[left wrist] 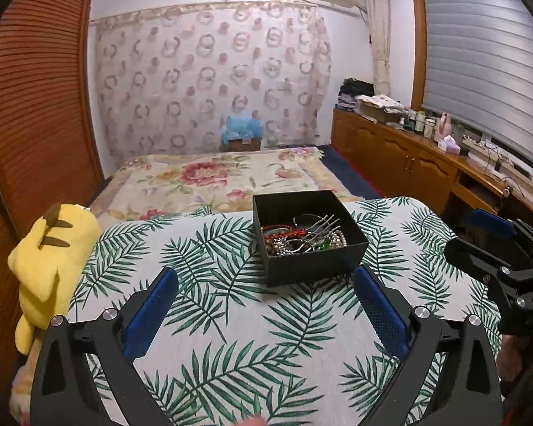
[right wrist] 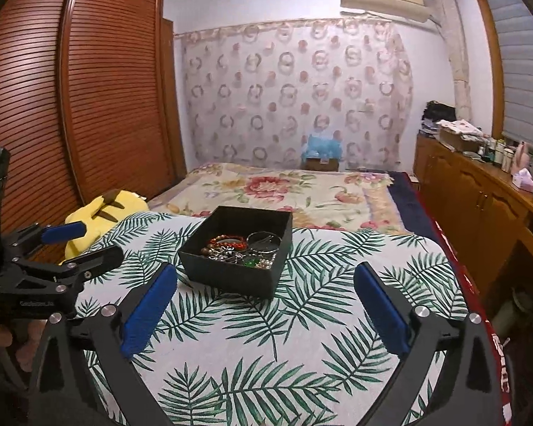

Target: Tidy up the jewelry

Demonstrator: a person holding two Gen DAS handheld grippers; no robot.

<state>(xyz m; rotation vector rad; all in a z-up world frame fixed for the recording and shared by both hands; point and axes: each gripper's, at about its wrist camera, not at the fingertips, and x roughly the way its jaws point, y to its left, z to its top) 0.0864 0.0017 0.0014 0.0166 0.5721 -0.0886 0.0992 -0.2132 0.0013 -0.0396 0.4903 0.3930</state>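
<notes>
A black open box (left wrist: 315,259) sits on a table under a palm-leaf cloth (left wrist: 209,323). It holds a heap of jewelry (left wrist: 302,238): red and brown bead bracelets, a pearl string, silver pieces and a metal hair comb. My left gripper (left wrist: 266,273) is open just short of the box's near wall, with nothing between its blue pads. The right gripper (left wrist: 469,230) shows at the right edge, open. In the right wrist view the box (right wrist: 227,278) and jewelry (right wrist: 241,248) lie ahead of my open, empty right gripper (right wrist: 266,269). The left gripper (right wrist: 89,243) hovers at the left, open.
A yellow plush toy (left wrist: 49,259) lies at the table's left edge, also the plush (right wrist: 103,209). Behind the table is a bed with a floral cover (left wrist: 213,177). A slatted wooden wardrobe (right wrist: 89,88) stands left, a low wooden cabinet (left wrist: 408,156) with clutter right.
</notes>
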